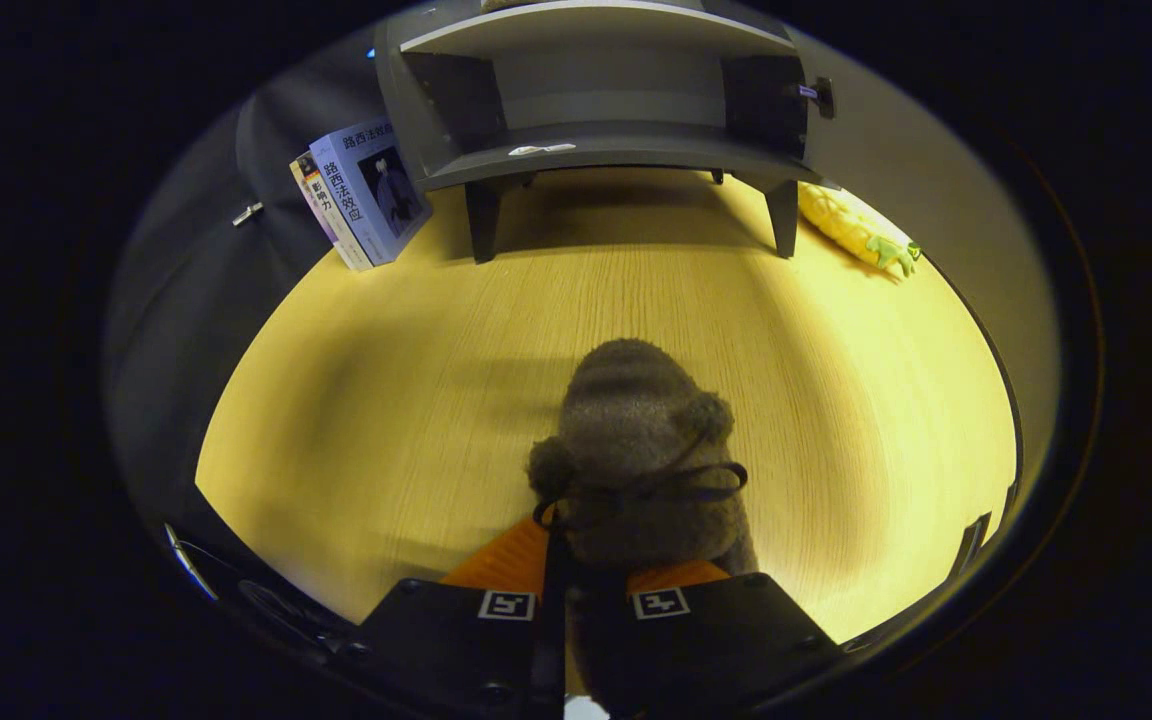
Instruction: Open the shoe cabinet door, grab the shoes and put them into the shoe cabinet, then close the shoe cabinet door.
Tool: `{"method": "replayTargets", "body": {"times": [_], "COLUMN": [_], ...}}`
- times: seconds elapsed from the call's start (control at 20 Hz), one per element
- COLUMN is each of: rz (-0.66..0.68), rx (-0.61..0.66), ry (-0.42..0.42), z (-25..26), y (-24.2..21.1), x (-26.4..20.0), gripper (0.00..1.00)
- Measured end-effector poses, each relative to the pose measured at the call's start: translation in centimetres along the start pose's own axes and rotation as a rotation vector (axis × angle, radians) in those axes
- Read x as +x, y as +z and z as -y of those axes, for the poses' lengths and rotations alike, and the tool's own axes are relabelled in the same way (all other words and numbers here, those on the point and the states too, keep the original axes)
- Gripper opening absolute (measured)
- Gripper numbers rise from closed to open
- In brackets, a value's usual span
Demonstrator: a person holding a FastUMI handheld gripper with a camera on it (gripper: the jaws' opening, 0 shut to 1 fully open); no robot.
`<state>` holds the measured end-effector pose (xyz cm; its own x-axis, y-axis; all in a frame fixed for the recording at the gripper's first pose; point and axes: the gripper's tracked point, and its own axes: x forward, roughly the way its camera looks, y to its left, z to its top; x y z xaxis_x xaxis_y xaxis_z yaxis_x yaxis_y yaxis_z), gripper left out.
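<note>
A fuzzy grey-brown shoe (pixel 636 440) with two pompoms and a thin dark bow is held between my fingers, toe pointing away from me. My gripper (pixel 586 560) is shut on its heel end, and the shoe hangs above the wooden tabletop (pixel 386 400). Far beyond the fingers stands the grey shoe cabinet (pixel 596 100) on short legs. Its door (pixel 816 95) is swung open to the right, showing a bare inner shelf (pixel 616 150) with a small white mark on its front edge.
Two books (pixel 366 195) lean against the cabinet's left leg. A yellow corn-shaped toy (pixel 856 230) lies to the right of the cabinet. A dark cloth wall closes the left side.
</note>
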<state>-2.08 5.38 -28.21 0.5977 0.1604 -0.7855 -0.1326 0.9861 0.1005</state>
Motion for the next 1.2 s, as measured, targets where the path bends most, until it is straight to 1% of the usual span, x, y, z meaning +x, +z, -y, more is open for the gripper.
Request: {"method": "replayTargets", "body": {"times": [0.25, 0.45, 0.6, 0.65, 0.95, 1.05, 1.2], "rz": [0.112, 0.199, 0.201, 0.201, 0.186, 0.213, 0.277], "rx": [-0.061, -0.052, -0.062, -0.071, -0.064, -0.059, -0.081], "ry": [-0.041, -0.047, -0.05, -0.052, -0.055, -0.056, -0.076], "z": [0.7, 0.8, 0.9, 1.1, 1.3, 1.4, 1.6], "y": [1.5, 2.1, 2.1, 2.2, 2.3, 3.7, 7.7], "x": [1.6, 1.9, 2.8, 2.2, 1.9, 1.0, -1.7], "gripper": [0.2, 0.19, 0.18, 0.05, 0.05, 0.05, 0.05]}}
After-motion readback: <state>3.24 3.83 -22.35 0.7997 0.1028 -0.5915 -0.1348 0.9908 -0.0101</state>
